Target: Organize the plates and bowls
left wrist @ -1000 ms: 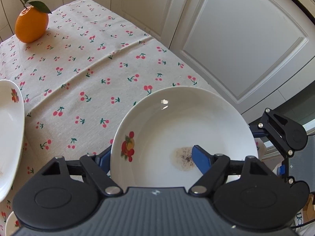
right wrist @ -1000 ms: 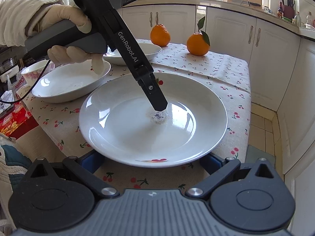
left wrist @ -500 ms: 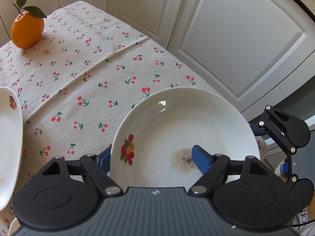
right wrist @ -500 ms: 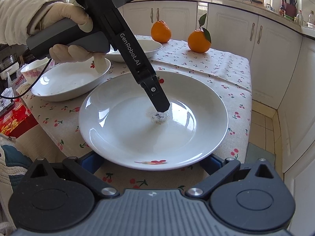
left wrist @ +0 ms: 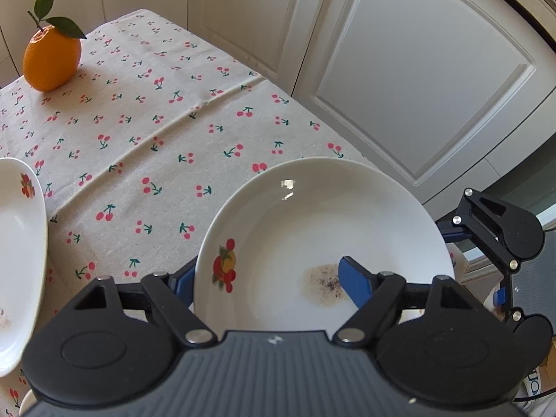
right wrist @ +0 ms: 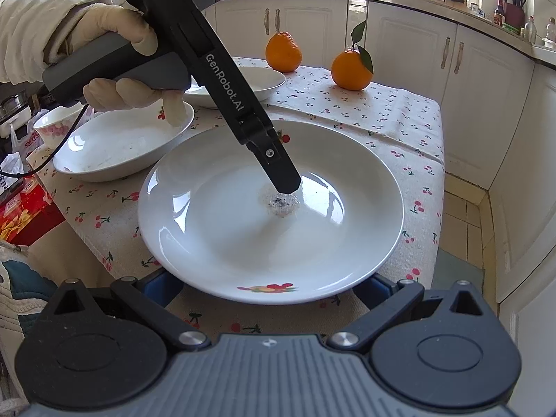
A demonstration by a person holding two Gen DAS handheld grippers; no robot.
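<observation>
A white plate [left wrist: 312, 236] [right wrist: 243, 243] with a fruit print and a brown stain in its middle overhangs the near corner of the cherry-print table [right wrist: 399, 114]. My left gripper [left wrist: 266, 274] is shut on it: one blue pad [left wrist: 351, 278] presses beside the stain, the other pad [left wrist: 180, 278] sits outside the rim. In the right wrist view only the inner finger [right wrist: 278, 166] shows. My right gripper [right wrist: 269, 288] stands open, both blue pads tucked under the plate's near rim.
A second stained plate [right wrist: 114, 146] [left wrist: 17, 260] lies to the left, a third dish [right wrist: 257, 80] behind it, a small patterned bowl [right wrist: 52, 128] further left. Two oranges [right wrist: 283, 52] [right wrist: 351, 69] stand at the back. White cabinets [right wrist: 486, 111] border the table. A gloved hand [right wrist: 114, 34] holds the left gripper.
</observation>
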